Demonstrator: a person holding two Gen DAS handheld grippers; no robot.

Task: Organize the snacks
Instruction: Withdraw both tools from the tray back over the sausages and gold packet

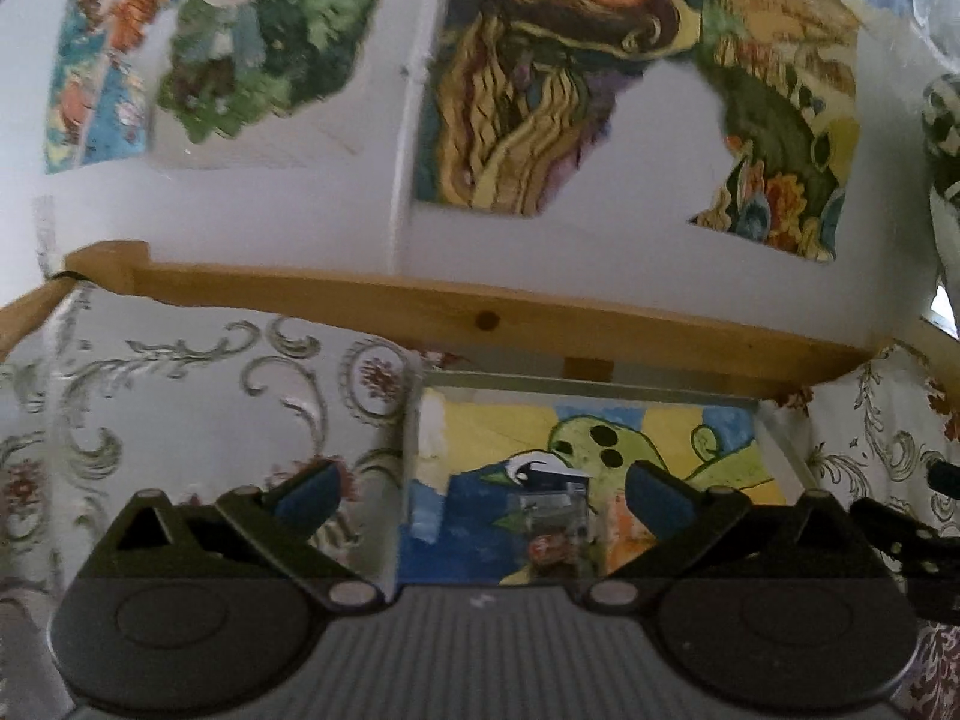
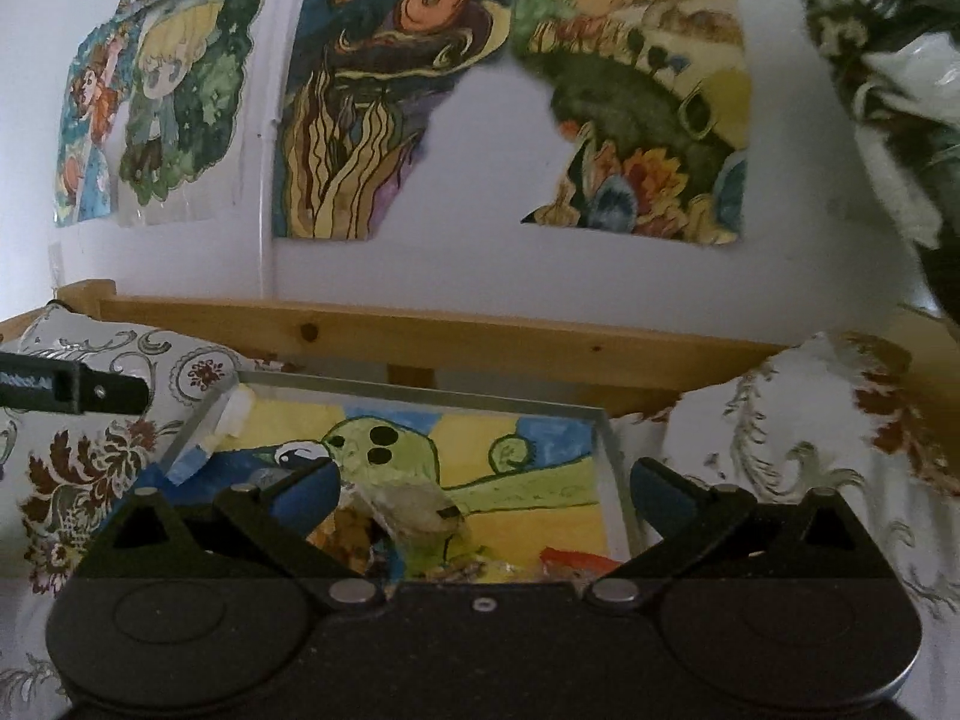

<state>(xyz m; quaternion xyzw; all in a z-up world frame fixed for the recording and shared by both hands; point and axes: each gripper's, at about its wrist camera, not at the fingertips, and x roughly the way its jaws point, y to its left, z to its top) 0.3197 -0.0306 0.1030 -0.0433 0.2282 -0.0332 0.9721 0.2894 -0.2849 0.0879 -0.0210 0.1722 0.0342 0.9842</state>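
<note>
Left tongs (image 1: 483,495) spread wide, empty, over a shallow tray (image 1: 588,387) with a painted bottom. One small clear snack packet (image 1: 549,516) lies in the tray between the blue pads. Right tongs (image 2: 483,495) also apart, empty; crinkled clear wrappers (image 2: 414,510) and an orange packet (image 2: 576,558) lie just ahead. Floral cloth (image 2: 780,450) all around; wooden rail (image 2: 480,336) behind the tray; drawings (image 2: 384,96) on the wall.

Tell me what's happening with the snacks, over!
Left gripper open, empty. Right gripper open, empty. Snack packets lying in painted tray. Nothing blocking.
</note>
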